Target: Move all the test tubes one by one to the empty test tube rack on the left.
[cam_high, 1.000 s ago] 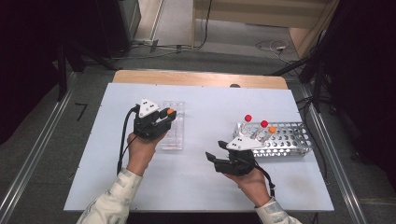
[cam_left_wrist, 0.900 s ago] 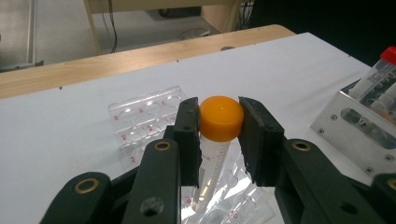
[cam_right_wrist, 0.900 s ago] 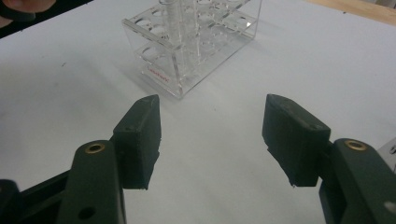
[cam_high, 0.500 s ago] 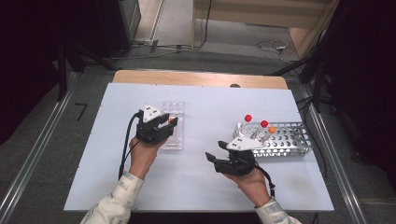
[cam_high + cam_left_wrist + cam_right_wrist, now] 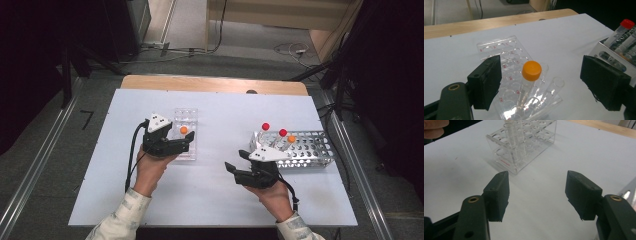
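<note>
An orange-capped tube [image 5: 183, 130] stands in the clear plastic rack [image 5: 186, 120] left of the table's centre. My left gripper [image 5: 186, 144] is open at the rack's near end, its tips pointing right. In the left gripper view the orange-capped tube [image 5: 531, 71] rises between the wide-apart jaws without touching either pad. My right gripper [image 5: 235, 160] is open and holds nothing, just left of the metal rack [image 5: 310, 152]. In the right gripper view my right gripper [image 5: 537, 192] faces the clear plastic rack [image 5: 524, 142] across bare table.
The metal rack holds two red-capped tubes [image 5: 265, 126] and one with an orange cap [image 5: 291, 139]. A wooden strip [image 5: 215, 84] runs along the far edge of the white table [image 5: 220, 200]. Dark floor and cables lie beyond it.
The left gripper has pulled back toward the person and stands open; the orange-capped tube that was at its tips now stands free in the clear rack. The right gripper has not moved.
</note>
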The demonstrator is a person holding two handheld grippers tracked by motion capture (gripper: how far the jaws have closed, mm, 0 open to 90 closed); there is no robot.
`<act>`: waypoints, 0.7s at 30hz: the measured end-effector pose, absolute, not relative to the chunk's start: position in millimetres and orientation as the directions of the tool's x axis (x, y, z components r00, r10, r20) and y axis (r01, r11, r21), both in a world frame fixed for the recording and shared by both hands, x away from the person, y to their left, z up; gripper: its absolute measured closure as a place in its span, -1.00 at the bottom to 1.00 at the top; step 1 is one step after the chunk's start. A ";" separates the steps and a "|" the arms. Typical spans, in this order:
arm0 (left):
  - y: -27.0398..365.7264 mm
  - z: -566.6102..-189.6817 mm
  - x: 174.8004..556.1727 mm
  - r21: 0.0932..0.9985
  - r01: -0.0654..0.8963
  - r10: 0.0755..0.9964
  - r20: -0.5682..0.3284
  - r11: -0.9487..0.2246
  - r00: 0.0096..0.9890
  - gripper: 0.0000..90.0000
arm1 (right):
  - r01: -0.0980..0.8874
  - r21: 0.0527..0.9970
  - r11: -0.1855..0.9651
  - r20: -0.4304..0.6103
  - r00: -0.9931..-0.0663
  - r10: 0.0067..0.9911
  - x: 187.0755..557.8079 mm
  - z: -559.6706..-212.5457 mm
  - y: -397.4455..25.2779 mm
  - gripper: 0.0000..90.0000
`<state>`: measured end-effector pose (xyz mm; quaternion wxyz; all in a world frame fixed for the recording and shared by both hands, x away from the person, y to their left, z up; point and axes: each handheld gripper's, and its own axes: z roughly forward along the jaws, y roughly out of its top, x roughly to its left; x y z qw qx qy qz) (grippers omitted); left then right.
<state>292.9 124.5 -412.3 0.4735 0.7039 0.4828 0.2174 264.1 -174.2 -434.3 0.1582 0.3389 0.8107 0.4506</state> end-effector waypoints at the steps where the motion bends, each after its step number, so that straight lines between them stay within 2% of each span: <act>1: 124.5 -412.3 292.2 0.874 0.477 0.884 -0.150 -0.090 0.442 -0.64 | 0.409 0.838 0.360 0.050 -0.716 0.696 263.4 -433.7 -177.5 -0.23; 12: 128.5 -410.7 288.0 0.876 0.478 0.864 -0.187 -0.070 0.468 -0.75 | 0.445 0.845 0.297 0.052 -0.620 0.783 256.3 -431.8 -235.6 -0.23; 21: 126.5 -411.7 288.2 0.868 0.488 0.872 -0.166 -0.092 0.460 -0.78 | 0.457 0.853 0.253 0.027 -0.522 0.853 257.9 -431.6 -273.3 -0.22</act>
